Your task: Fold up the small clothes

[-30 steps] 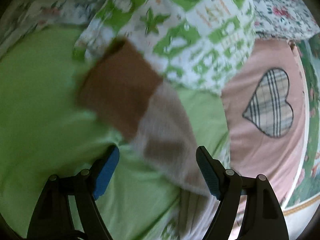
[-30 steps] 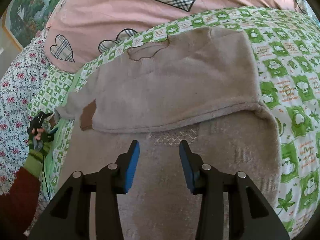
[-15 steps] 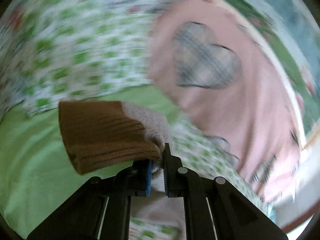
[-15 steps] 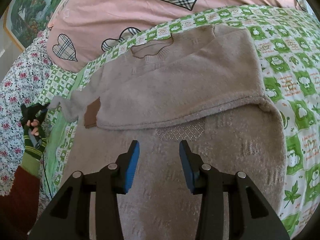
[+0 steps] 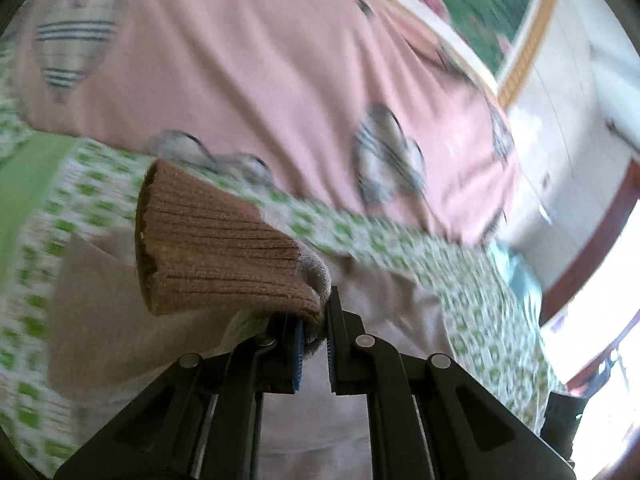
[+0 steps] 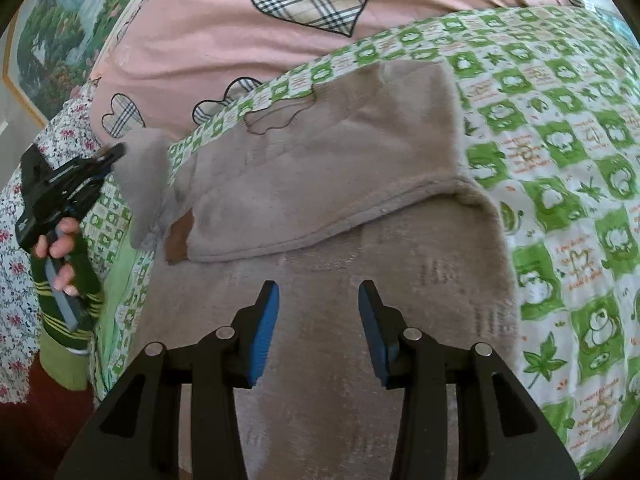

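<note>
Beige sweater [image 6: 320, 184] lies on green-check bedspread [image 6: 560, 160], right sleeve already folded across body. Change: left gripper [image 5: 314, 344], open a sec ago, has clamped the brown cuff [image 5: 216, 252] & lifted the sleeve, so left-sleeve fold is under way. Right gripper [image 6: 318, 328] hovers part-open, empty, sweater body just ahead & below.

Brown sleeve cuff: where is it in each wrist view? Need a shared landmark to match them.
Left wrist: the brown cuff fills left of centre, its sleeve pinched in the left tongs just below.
Right wrist: not visible; only the grey sleeve shows at far left, lifted by the left tongs. The brown strip on the sweater is another cuff.
Shared landmark: pink pillow with plaid hearts.
</note>
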A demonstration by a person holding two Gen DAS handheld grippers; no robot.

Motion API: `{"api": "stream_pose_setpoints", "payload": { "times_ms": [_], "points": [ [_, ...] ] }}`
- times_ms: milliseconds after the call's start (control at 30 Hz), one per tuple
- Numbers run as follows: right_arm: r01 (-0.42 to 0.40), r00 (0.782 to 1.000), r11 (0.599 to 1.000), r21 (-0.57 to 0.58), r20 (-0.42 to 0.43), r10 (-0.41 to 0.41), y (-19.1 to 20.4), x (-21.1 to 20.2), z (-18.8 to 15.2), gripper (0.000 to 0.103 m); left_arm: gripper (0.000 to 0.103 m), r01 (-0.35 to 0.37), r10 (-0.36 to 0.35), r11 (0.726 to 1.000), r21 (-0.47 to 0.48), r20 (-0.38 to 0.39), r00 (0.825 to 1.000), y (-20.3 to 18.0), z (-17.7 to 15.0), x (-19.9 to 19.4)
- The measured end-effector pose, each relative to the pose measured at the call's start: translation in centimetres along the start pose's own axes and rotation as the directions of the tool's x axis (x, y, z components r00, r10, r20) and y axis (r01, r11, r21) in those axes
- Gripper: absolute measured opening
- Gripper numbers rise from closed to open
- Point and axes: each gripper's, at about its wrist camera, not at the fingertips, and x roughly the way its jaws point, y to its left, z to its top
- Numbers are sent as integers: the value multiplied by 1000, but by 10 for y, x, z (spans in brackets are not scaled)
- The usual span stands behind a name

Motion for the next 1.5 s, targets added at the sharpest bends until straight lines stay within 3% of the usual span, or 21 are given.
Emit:
{"api": "stream_pose_setpoints", "payload": {
  "times_ms": [133,333,400,467,600,667,800,867,1000,1133,1233,1300,1333,1400,1500],
  "points": [
    [6,1000,1000,24,6,-6,-10,-2,-2,43,8,13,-5,997,77,-96,995,-43,-34,55],
    [21,1000,999,45,17,-22,-21,-5,0,43,10,-26,60,988,153,-224,973,-62,-79,116],
    [30,999,998,56,23,-31,-23,-5,2,43,20,-33,75,985,168,-253,964,-62,-90,123],
    [31,999,997,67,28,-33,-24,-4,4,43,29,-22,65,986,165,-265,962,-57,-95,116],
    [33,999,997,63,33,-35,-18,3,14,46,65,-16,58,986,169,-244,968,-50,-105,80],
    [16,999,999,47,36,-18,-10,10,22,52,68,-41,86,979,199,-223,971,-43,-109,55],
    [-7,999,1000,8,42,7,11,28,41,54,68,-146,188,965,216,-187,964,-8,-114,8],
    [-18,998,1000,-25,53,20,25,38,51,54,68,-247,281,947,206,-160,946,20,-113,-8],
    [-36,998,993,-115,48,42,65,70,72,54,68,-454,468,883,122,-161,869,92,-104,-26],
    [20,999,970,-243,43,-10,106,112,83,54,68,-493,491,869,34,-185,852,133,-96,-29],
    [166,986,915,-367,46,-160,122,146,82,53,68,-502,490,865,-13,-199,849,149,-94,-24],
    [244,970,897,-370,73,-234,113,152,86,23,68,-503,489,864,-28,-196,850,153,-92,-21],
    [244,970,910,-336,80,-231,105,147,89,16,68,-504,489,863,-31,-196,850,152,-91,-20],
    [185,978,960,-210,136,-159,79,114,94,15,68,-504,489,863,-39,-187,852,153,-89,-20],
    [120,975,992,-40,192,-110,37,78,91,10,68,-505,489,862,-54,-181,854,153,-93,-20]
  ]
}}
